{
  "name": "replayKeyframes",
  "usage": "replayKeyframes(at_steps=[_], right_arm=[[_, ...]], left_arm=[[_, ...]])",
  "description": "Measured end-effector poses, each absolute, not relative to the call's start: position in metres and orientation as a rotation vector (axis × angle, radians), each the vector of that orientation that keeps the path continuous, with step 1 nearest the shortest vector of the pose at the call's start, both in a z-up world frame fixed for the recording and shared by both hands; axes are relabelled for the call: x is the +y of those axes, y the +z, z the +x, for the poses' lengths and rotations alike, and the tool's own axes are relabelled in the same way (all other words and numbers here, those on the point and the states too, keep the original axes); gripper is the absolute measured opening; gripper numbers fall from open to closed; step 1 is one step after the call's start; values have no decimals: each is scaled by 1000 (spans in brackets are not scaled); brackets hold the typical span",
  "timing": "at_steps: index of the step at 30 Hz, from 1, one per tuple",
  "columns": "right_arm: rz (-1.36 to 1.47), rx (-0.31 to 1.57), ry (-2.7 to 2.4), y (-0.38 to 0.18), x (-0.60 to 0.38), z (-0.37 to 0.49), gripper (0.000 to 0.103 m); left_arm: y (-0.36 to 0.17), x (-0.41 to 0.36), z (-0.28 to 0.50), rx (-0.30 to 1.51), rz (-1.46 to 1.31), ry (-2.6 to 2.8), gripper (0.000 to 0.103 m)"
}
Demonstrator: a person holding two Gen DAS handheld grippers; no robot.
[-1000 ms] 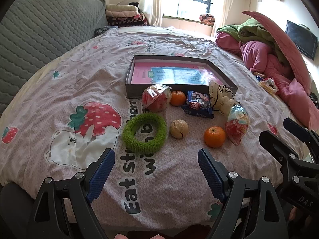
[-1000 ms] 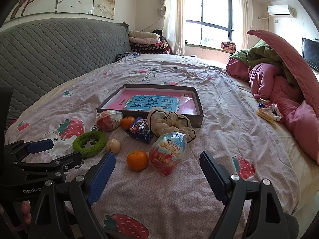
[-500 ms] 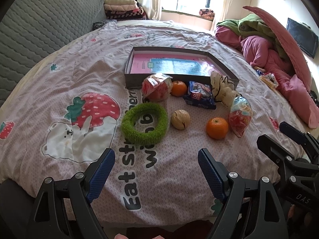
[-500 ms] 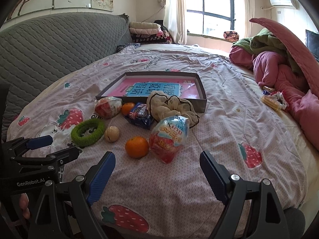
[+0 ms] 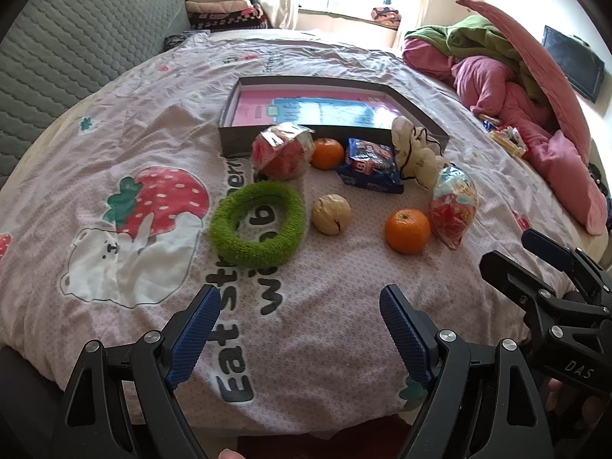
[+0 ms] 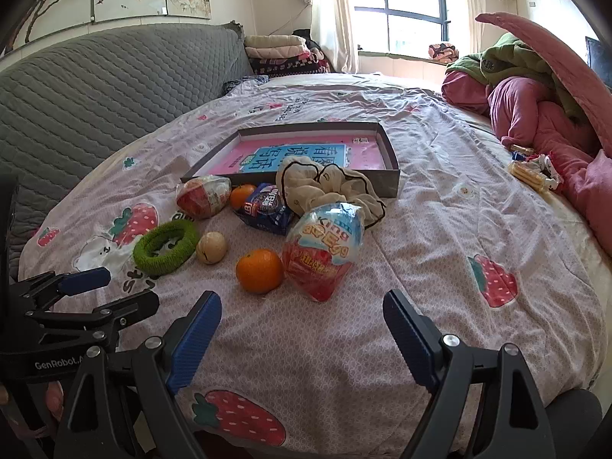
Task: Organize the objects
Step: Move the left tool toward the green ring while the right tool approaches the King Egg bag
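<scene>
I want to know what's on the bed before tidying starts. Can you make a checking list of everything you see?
Surface: bed sheet with strawberry and bear prints, wrinkled.
Job's things: shallow box holding a pink and blue book; green ring, walnut, two oranges, two egg-shaped snack packs, blue snack pack, cream scrunchie, all outside the box.
Clutter: small wrappers by the pink bedding.
Grippers: left tool open, empty; right tool open, empty.
Cables: nothing seen.
Surroundings: grey headboard, window, piled quilts.
</scene>
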State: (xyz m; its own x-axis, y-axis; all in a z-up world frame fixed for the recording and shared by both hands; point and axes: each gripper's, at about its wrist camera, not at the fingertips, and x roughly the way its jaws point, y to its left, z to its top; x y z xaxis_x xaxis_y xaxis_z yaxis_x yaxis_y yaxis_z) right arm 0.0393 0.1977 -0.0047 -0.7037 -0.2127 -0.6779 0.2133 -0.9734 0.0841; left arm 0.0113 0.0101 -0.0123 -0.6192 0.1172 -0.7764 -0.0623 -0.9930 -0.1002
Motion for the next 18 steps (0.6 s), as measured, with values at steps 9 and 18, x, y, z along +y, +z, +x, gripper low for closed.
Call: replayKeyframes(at_steps=[9,18], right_arm=[[1070,-45,-2704,-8,204,36,86],[1083,-49,-2693,-19,205,29,86]], left_arm=[[-18,6,5,-143,-1316,2733,86],[-23,2,0,-132,-1283,2771,86]])
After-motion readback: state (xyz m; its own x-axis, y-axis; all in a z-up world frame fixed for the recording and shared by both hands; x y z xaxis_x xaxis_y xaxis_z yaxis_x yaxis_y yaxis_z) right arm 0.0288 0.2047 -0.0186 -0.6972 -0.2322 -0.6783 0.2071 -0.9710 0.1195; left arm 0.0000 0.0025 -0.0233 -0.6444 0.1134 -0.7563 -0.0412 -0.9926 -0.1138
